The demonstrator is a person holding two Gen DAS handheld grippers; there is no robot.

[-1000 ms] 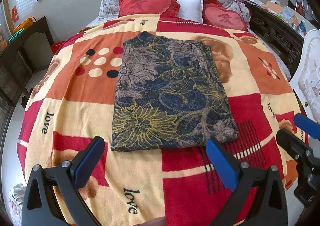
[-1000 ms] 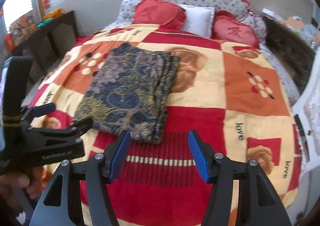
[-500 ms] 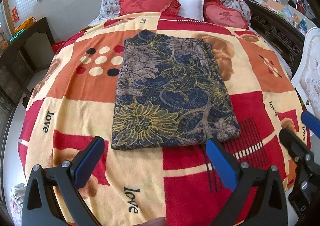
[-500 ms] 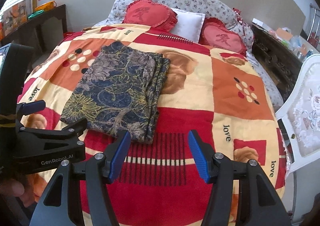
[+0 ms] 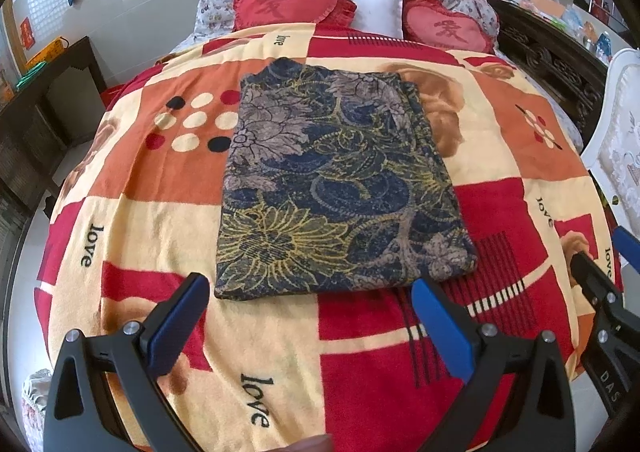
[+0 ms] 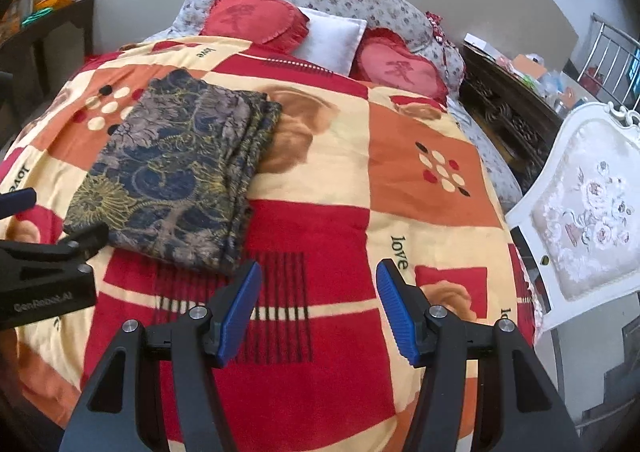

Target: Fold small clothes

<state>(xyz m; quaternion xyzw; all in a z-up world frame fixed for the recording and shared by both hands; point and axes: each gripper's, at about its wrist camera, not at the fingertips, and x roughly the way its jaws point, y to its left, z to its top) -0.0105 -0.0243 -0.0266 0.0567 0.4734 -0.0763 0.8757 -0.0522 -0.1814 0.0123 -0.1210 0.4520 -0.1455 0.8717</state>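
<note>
Looking down from the left wrist, the left gripper [image 5: 310, 306] hangs over the near part of the blanket [image 5: 132, 220], its blue pads spread wide with nothing between them. The folded garment [image 5: 332, 188], dark blue with gold and grey flowers, lies flat in the middle of the bed, its near edge just beyond the pads. The right gripper [image 5: 604, 284] shows at the right edge. Two red heart cushions [image 5: 292, 4] and a white pillow [image 5: 376, 8] sit at the head.

From the right wrist, the right gripper [image 6: 318, 294] also stands open and empty above a red patch of blanket [image 6: 312, 392]. The folded garment [image 6: 176, 172] lies to the left, its stacked layers visible along its right side. A white chair [image 6: 588, 208] stands beside the bed on the right.
</note>
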